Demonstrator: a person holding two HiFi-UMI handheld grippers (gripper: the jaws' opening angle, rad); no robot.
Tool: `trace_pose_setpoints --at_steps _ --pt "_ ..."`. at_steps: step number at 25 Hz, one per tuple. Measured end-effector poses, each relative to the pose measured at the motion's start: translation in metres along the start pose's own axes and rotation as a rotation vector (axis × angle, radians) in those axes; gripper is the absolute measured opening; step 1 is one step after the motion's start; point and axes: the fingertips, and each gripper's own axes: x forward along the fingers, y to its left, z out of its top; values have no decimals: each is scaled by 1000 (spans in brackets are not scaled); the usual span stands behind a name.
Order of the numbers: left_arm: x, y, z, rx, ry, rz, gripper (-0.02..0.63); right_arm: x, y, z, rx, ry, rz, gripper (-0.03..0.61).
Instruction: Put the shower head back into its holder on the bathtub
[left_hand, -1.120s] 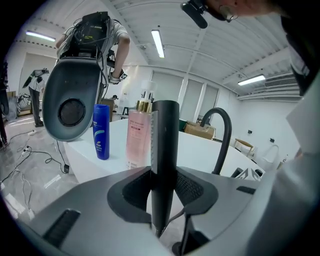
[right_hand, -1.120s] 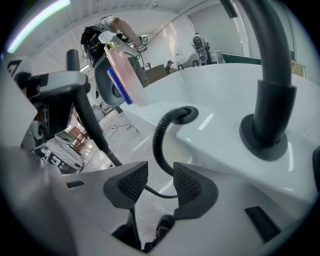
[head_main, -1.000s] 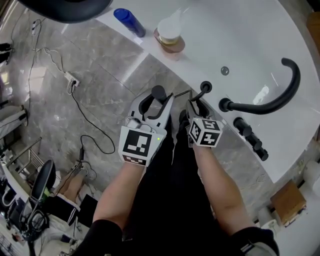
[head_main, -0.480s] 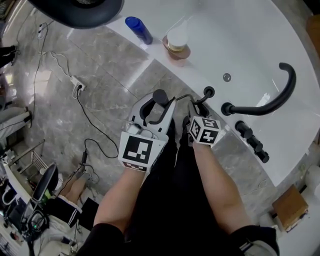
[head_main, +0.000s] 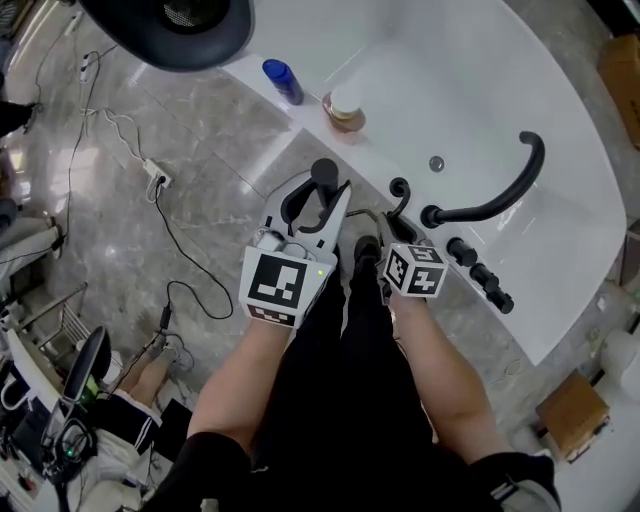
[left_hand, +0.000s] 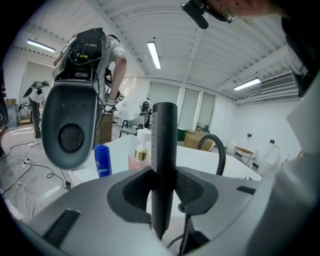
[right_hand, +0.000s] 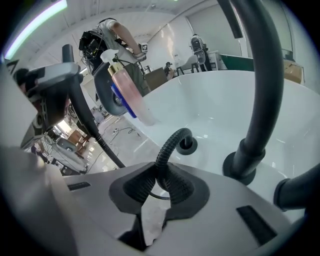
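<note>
Currently, head view. The left gripper (head_main: 320, 200) sits just left of centre. Its tongs pinch the black cylindrical shower head wand (head_main: 323, 176), which is held over the grey marble floor (head_main: 200, 150), just outside the white oval bathtub (head_main: 450, 80). The right gripper (head_main: 385, 232) lies just beside it at 3 o'clock. Its tongs have just been closing, with the black corrugated hose (head_main: 372, 212) between them. The black round holder (head_main: 400, 187) sits on the tub rim at 1 o'clock from the right gripper, apart from the wand. A black curved spout (head_main: 500, 205) stands at 3 o'clock from the holder. A blue bottle (head_main: 283, 82) and a pink soap dispenser (head_main: 345, 106) stand on the rim at 12 o'clock from the left gripper.

Left gripper view. Both dark pads press on the wand (left_hand: 164, 165), which stands upright with its blunt end toward 12 o'clock. The bottle (left_hand: 102, 160) and dispenser (left_hand: 141, 150) show behind it at 9 o'clock, the spout (left_hand: 216, 150) at 3 o'clock. A large grey oval shell (left_hand: 70, 125) fills 9 to 10 o'clock; what it is cannot be told.

Right gripper view. The ribbed pads are pinched on the hose (right_hand: 167, 155). From the pads it rises toward 12 o'clock, bends over and runs into the holder (right_hand: 187, 146) on the rim. The spout base (right_hand: 245, 165) stands at 3 o'clock from the holder. The dispenser (right_hand: 127, 92) shows at 10 o'clock.
</note>
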Motion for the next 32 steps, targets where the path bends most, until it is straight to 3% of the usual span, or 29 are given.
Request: trace_pose_setpoints --at_steps 3,9,17,22,27,32 --pt "2 -5 19 3 -22 -13 141 -9 -5 8 41 27 13 72" --pt "8 -12 36 -9 -40 -28 141 -15 -23 -18 126 99 -2 72" --pt "15 -22 45 -4 -47 -51 141 -20 -47 11 18 93 -67 72" --pt "16 -23 39 -10 -38 -55 141 -3 -35 21 -39 136 -38 74" --pt "18 -21 35 -11 -32 -52 141 3 -18 5 -15 163 -12 74" --pt "15 -15 40 -9 -39 -46 141 -8 -18 12 -40 95 -68 78"
